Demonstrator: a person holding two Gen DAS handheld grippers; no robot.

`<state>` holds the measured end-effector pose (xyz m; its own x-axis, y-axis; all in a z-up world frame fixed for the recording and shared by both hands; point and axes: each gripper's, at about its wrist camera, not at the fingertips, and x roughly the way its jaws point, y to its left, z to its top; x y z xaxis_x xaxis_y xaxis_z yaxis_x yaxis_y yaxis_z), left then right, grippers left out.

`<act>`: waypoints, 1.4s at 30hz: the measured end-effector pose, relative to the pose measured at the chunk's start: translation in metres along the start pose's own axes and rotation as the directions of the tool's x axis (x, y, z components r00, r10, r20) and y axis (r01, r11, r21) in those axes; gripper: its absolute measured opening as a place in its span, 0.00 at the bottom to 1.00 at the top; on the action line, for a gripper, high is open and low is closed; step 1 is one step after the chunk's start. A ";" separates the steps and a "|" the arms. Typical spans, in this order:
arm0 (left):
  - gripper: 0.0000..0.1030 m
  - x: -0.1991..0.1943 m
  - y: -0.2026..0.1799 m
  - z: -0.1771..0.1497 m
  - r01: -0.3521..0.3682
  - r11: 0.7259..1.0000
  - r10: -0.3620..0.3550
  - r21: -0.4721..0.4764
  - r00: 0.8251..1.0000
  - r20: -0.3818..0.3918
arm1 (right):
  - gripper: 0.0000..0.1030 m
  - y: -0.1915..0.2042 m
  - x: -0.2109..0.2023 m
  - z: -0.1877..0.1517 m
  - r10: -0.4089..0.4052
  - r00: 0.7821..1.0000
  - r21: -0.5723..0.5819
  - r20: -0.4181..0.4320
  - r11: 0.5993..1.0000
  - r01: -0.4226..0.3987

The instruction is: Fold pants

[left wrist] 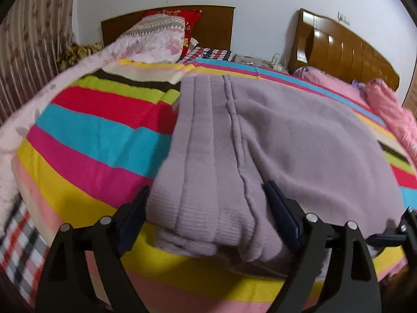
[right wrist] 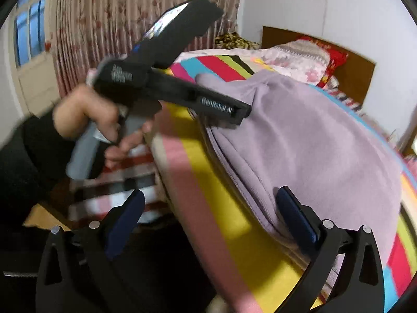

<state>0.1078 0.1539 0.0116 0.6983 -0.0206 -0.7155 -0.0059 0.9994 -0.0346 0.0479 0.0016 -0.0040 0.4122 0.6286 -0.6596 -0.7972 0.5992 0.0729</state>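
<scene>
One pair of lilac pants [left wrist: 273, 135], one striped blanket [left wrist: 99, 135], two wooden headboards [left wrist: 346, 49], two black claws [left wrist: 206, 208], one hand [right wrist: 86, 114].

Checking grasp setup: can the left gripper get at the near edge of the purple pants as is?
Probably yes. The left gripper is open, its fingers either side of the bunched near edge of the purple pants on the striped blanket; nothing sits between them.

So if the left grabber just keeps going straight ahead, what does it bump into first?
The purple pants. The left gripper is open, and the ribbed end of the folded pants already sits between its fingers on the striped blanket, so it would push into that cloth almost at once.
</scene>
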 end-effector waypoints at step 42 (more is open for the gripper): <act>0.99 0.014 0.020 -0.009 0.071 0.992 -0.067 -0.108 0.997 0.041 | 0.95 -0.191 -0.102 0.030 -0.197 0.972 0.410 0.127 0.903 0.129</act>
<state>0.1109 0.1733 -0.0054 0.7256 -0.0864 -0.6827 -0.0337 0.9864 -0.1606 0.1716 -0.1625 0.0712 0.6134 0.5563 -0.5606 -0.4859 0.8254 0.2874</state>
